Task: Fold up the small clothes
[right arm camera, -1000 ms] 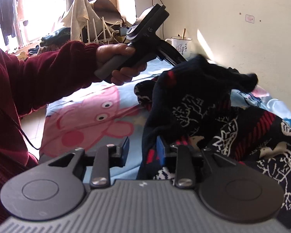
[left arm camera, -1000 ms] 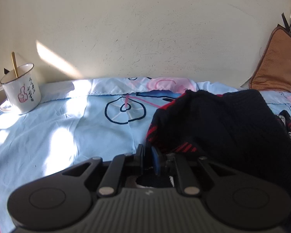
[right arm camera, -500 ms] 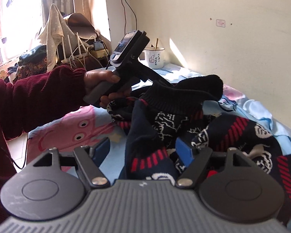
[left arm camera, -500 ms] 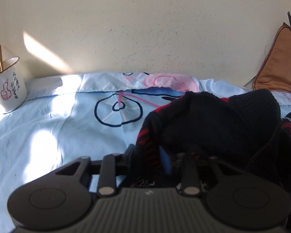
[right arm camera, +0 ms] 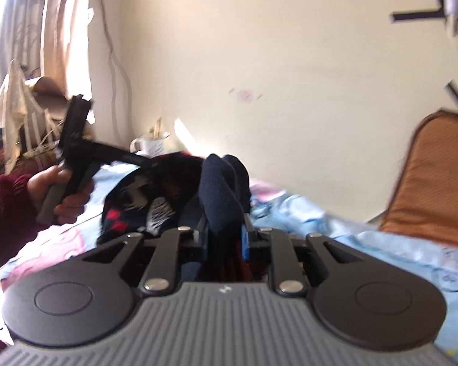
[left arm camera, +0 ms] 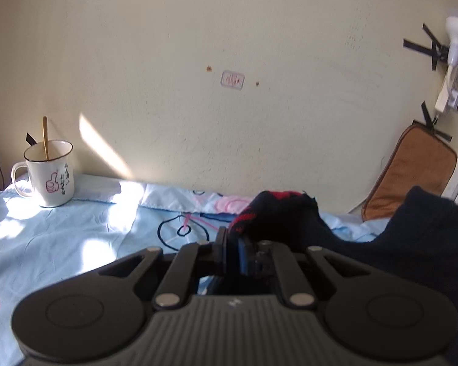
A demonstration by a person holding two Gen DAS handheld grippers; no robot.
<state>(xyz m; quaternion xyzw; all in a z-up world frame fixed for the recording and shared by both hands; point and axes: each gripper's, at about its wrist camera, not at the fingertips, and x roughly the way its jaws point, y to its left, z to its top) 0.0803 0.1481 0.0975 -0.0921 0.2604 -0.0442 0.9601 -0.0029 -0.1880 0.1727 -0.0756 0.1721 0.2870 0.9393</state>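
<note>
A small dark navy knit sweater [left arm camera: 290, 216] with red and white patterns is held up above the blue cartoon bedsheet [left arm camera: 76, 238]. My left gripper [left arm camera: 232, 244] is shut on its edge, and the cloth bunches just beyond the jaws. My right gripper [right arm camera: 226, 228] is shut on a thick navy fold of the same sweater [right arm camera: 219, 189]. In the right wrist view the left gripper [right arm camera: 76, 143] is at the left, held by a hand in a maroon sleeve, with the sweater stretched between both grippers.
A white enamel mug [left arm camera: 50, 177] with a spoon stands at the far left against the wall. A brown cushion [left arm camera: 412, 167] leans at the right wall. A rack with clothes [right arm camera: 18, 116] stands by the window.
Both grippers have risen and tilted up, lifting the sweater off the bed. The right gripper, open half a second ago, has shut on a sweater fold. The right view is blurred by motion.
</note>
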